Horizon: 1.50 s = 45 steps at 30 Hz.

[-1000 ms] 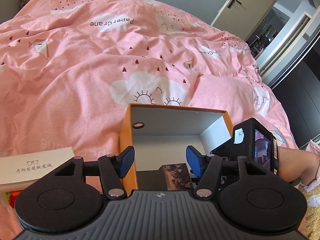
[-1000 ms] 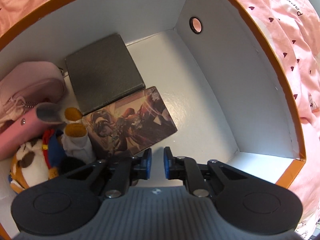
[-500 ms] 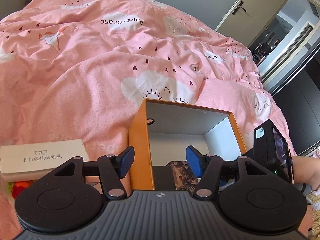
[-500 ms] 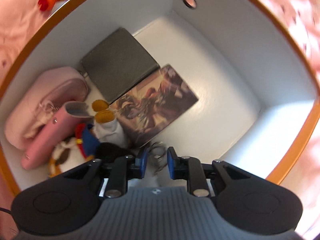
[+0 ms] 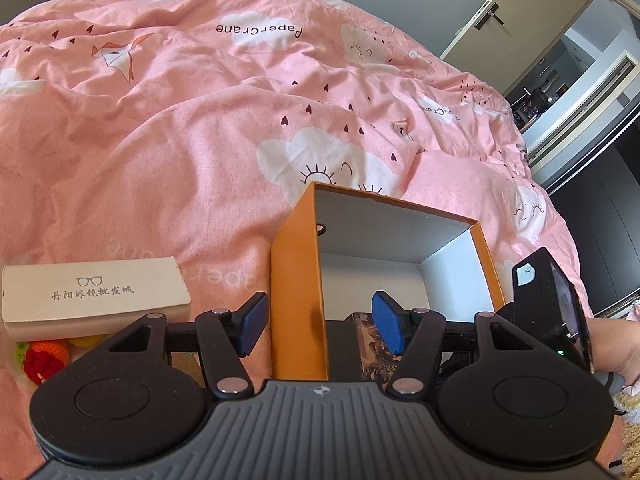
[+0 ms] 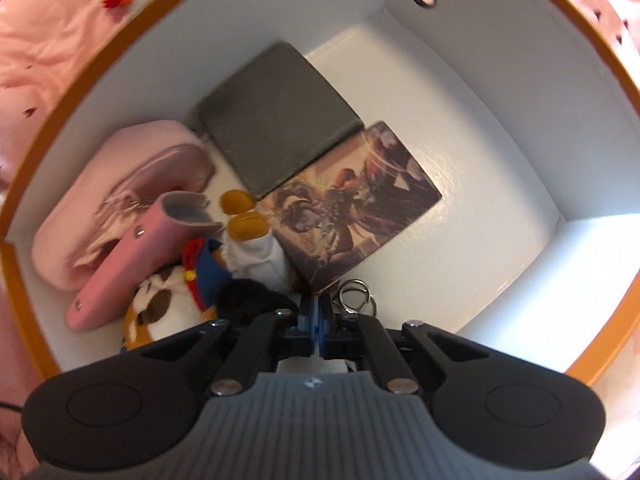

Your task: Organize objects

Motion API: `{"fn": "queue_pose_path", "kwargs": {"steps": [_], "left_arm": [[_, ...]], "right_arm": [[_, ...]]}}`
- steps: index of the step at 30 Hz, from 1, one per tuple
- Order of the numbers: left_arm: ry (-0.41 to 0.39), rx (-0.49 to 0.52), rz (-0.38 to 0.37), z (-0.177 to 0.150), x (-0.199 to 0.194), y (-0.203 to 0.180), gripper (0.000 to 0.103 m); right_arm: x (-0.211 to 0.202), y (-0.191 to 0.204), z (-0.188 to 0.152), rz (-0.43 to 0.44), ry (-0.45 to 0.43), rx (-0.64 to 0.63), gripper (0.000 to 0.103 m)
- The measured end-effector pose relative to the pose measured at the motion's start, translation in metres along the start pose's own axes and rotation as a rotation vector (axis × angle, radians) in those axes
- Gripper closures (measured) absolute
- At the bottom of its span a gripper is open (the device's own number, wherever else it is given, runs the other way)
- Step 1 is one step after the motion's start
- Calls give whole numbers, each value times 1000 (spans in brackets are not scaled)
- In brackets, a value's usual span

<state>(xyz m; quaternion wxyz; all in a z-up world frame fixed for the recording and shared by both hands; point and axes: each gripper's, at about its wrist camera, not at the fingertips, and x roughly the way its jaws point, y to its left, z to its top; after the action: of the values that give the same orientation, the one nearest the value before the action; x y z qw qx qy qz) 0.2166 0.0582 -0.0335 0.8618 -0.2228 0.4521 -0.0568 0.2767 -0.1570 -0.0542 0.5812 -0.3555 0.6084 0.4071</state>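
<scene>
An orange box with a white inside (image 5: 298,280) (image 6: 500,100) stands on the pink bed. In the right wrist view it holds a grey wallet (image 6: 276,116), a picture card box (image 6: 352,204), a pink pouch (image 6: 116,200), a pink case (image 6: 132,260), a plush toy (image 6: 224,272) and metal key rings (image 6: 356,296). My right gripper (image 6: 319,322) is shut and empty, above the box floor by the rings. My left gripper (image 5: 320,326) is open, straddling the box's left wall. The right gripper's body (image 5: 548,308) shows beside the box.
A beige glasses case with printed glasses (image 5: 92,296) lies left of the box on the pink quilt (image 5: 200,120). A crocheted red and orange toy (image 5: 44,356) lies under it. A door (image 5: 516,12) and doorway are at the far right.
My right gripper has closed fully and lifted back from the box floor, leaving the key rings in the box. The left gripper has shifted left, so the box wall sits between its fingers.
</scene>
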Motion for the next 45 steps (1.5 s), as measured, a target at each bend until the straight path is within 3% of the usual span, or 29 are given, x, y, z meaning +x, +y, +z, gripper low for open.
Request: {"fn": "queue_pose_path", "kwargs": {"steps": [8, 11, 13, 16, 24, 26, 32, 34, 40, 45], "left_arm": [[8, 6, 4, -3, -2, 3, 34], [13, 27, 12, -5, -6, 4, 34], [13, 34, 27, -7, -10, 7, 34], [9, 33, 44, -7, -18, 14, 34], [-1, 99, 133, 1, -59, 36, 34], [3, 108, 158, 3, -68, 43, 34], [32, 176, 233, 5, -85, 61, 34], [57, 228, 255, 5, -86, 65, 34], [133, 397, 316, 3, -85, 78, 34], [237, 443, 305, 7, -71, 93, 34]], "right_arm": [[-1, -3, 6, -11, -3, 93, 98], [-12, 2, 9, -66, -2, 83, 90], [-21, 5, 11, -106, -13, 88, 76], [-35, 12, 12, -138, -48, 89, 73], [-87, 61, 26, -193, -262, 54, 71], [-90, 41, 25, -197, -316, 27, 71], [-114, 78, 48, -129, -457, -85, 63], [-91, 108, 71, -105, -463, -115, 57], [-48, 129, 122, -25, -430, -82, 37], [-7, 129, 164, 4, -359, 30, 35]]}}
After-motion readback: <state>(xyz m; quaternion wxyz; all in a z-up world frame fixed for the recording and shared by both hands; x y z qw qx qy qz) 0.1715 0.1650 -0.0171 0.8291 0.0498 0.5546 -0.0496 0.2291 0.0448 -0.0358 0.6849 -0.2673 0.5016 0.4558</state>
